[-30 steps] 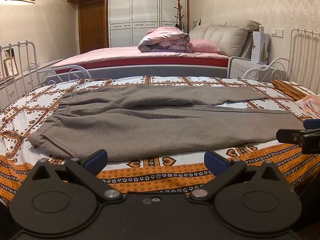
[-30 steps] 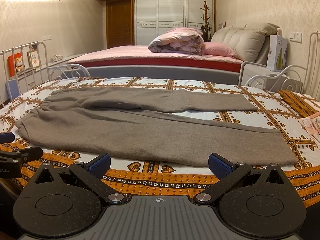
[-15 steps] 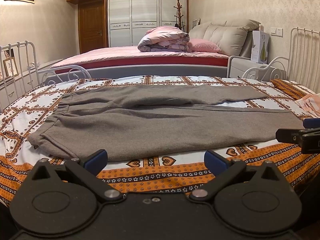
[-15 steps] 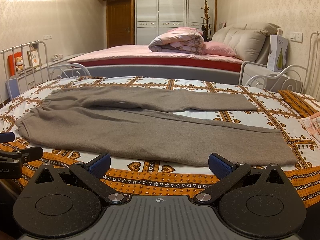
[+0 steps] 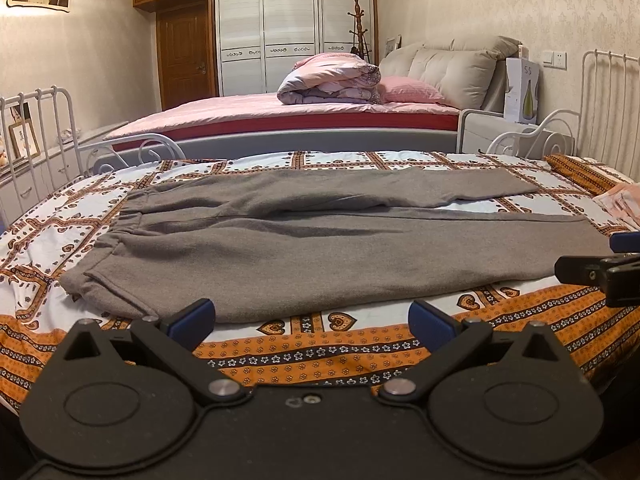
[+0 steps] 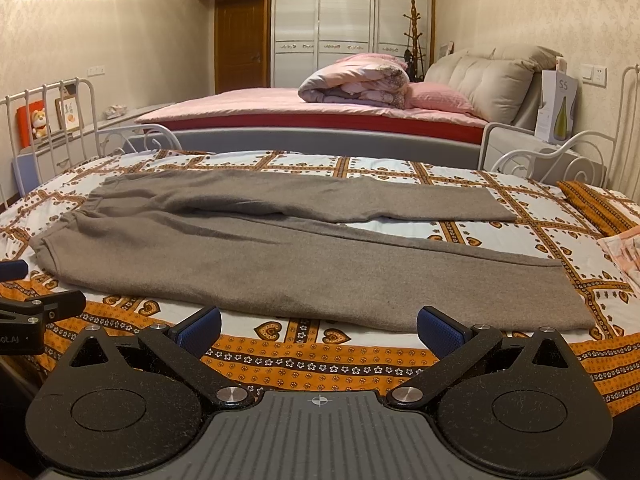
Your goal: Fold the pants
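Observation:
Grey pants (image 5: 304, 244) lie flat across the patterned bedspread (image 5: 320, 356), waistband at the left, both legs reaching right and spread apart. They also show in the right wrist view (image 6: 280, 264). My left gripper (image 5: 312, 320) is open and empty, hovering just short of the near leg's front edge. My right gripper (image 6: 320, 328) is open and empty, also just short of the near leg's front edge, further right. Each gripper's side shows at the edge of the other's view.
White metal bed rails stand at the left (image 5: 36, 128) and right (image 5: 608, 100). A pink bed (image 5: 280, 116) with a rolled quilt lies behind. An orange pillow (image 6: 600, 204) and pink cloth (image 6: 624, 248) lie at the bed's right end.

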{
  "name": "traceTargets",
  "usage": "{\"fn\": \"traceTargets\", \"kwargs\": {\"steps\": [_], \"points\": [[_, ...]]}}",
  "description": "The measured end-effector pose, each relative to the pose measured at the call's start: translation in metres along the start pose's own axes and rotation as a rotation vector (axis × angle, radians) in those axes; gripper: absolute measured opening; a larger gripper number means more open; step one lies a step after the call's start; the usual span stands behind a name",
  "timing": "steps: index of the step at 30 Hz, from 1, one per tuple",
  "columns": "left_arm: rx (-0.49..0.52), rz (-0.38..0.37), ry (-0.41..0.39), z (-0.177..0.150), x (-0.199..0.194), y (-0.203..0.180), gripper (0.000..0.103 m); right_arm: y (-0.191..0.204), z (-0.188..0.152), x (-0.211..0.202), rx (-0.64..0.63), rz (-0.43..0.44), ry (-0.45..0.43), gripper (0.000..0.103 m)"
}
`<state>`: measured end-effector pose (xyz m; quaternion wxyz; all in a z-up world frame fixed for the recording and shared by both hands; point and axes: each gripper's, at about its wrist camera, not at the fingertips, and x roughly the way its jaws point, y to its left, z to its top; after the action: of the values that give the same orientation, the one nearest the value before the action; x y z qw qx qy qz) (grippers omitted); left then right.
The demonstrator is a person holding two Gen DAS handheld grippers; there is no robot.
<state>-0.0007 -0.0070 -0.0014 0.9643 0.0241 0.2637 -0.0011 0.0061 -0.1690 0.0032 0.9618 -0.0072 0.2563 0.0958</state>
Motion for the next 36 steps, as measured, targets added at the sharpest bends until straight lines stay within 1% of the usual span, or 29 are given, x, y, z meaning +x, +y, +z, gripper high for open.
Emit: {"fn": "traceTargets", "kwargs": {"steps": [5, 9, 13, 15, 17, 18, 19, 20, 21, 22, 23, 24, 25, 26, 27, 28, 29, 31, 33, 34, 35, 36], "points": [[0.0, 0.001, -0.001, 0.0, 0.0, 0.0, 0.097, 0.0, 0.0, 0.001, -0.001, 0.022, -0.003, 0.103], [-0.001, 0.003, 0.004, 0.0, 0.0, 0.0, 0.097, 0.0, 0.0, 0.0, -0.012, 0.022, -0.007, 0.103], [-0.026, 0.004, 0.027, 0.003, 0.002, 0.006, 0.097, -0.003, 0.003, 0.0, 0.008, 0.034, -0.001, 0.103], [-0.048, -0.01, 0.043, 0.01, 0.005, 0.016, 0.097, -0.008, 0.008, 0.001, 0.038, 0.072, 0.007, 0.103], [-0.083, -0.007, 0.053, 0.02, 0.011, 0.032, 0.097, -0.015, 0.017, 0.002, 0.065, 0.137, 0.002, 0.103], [-0.098, -0.002, 0.043, 0.026, 0.014, 0.041, 0.097, -0.016, 0.023, 0.006, 0.058, 0.159, 0.014, 0.103], [-0.105, -0.015, 0.026, 0.035, 0.019, 0.054, 0.097, -0.018, 0.028, 0.01, 0.048, 0.176, 0.025, 0.103], [-0.107, -0.006, 0.01, 0.043, 0.024, 0.065, 0.097, -0.02, 0.035, 0.016, 0.038, 0.198, 0.026, 0.103], [-0.104, 0.003, 0.003, 0.052, 0.032, 0.077, 0.094, -0.022, 0.043, 0.023, 0.026, 0.223, 0.018, 0.103], [-0.094, 0.008, 0.004, 0.066, 0.044, 0.093, 0.085, -0.022, 0.053, 0.031, 0.01, 0.227, 0.003, 0.103], [-0.081, 0.011, 0.003, 0.077, 0.054, 0.106, 0.079, -0.02, 0.064, 0.039, -0.007, 0.227, -0.007, 0.103], [-0.063, 0.026, 0.005, 0.088, 0.066, 0.119, 0.072, -0.021, 0.075, 0.049, -0.02, 0.232, -0.015, 0.103], [-0.05, 0.057, 0.007, 0.101, 0.083, 0.138, 0.068, -0.022, 0.087, 0.061, -0.033, 0.236, -0.026, 0.103], [-0.04, 0.075, 0.011, 0.11, 0.098, 0.153, 0.067, -0.022, 0.101, 0.078, -0.054, 0.238, -0.031, 0.103], [-0.036, 0.084, 0.028, 0.118, 0.115, 0.168, 0.065, -0.022, 0.112, 0.093, -0.073, 0.243, -0.03, 0.103], [-0.04, 0.094, 0.063, 0.126, 0.139, 0.19, 0.06, -0.02, 0.124, 0.109, -0.092, 0.249, -0.033, 0.097], [-0.045, 0.102, 0.095, 0.132, 0.157, 0.206, 0.058, -0.018, 0.138, 0.13, -0.121, 0.258, -0.033, 0.083], [-0.065, 0.121, 0.153, 0.139, 0.197, 0.238, 0.053, -0.012, 0.16, 0.172, -0.175, 0.264, 0.002, 0.072], [-0.106, 0.117, 0.197, 0.144, 0.236, 0.27, 0.05, -0.006, 0.179, 0.221, -0.192, 0.286, 0.031, 0.07], [-0.129, 0.107, 0.218, 0.145, 0.253, 0.285, 0.045, -0.002, 0.189, 0.248, -0.201, 0.294, 0.044, 0.067], [-0.144, 0.09, 0.232, 0.146, 0.272, 0.297, 0.044, 0.003, 0.193, 0.269, -0.21, 0.301, 0.059, 0.063], [-0.141, 0.092, 0.248, 0.147, 0.287, 0.305, 0.042, 0.009, 0.199, 0.293, -0.221, 0.312, 0.075, 0.063]]}}
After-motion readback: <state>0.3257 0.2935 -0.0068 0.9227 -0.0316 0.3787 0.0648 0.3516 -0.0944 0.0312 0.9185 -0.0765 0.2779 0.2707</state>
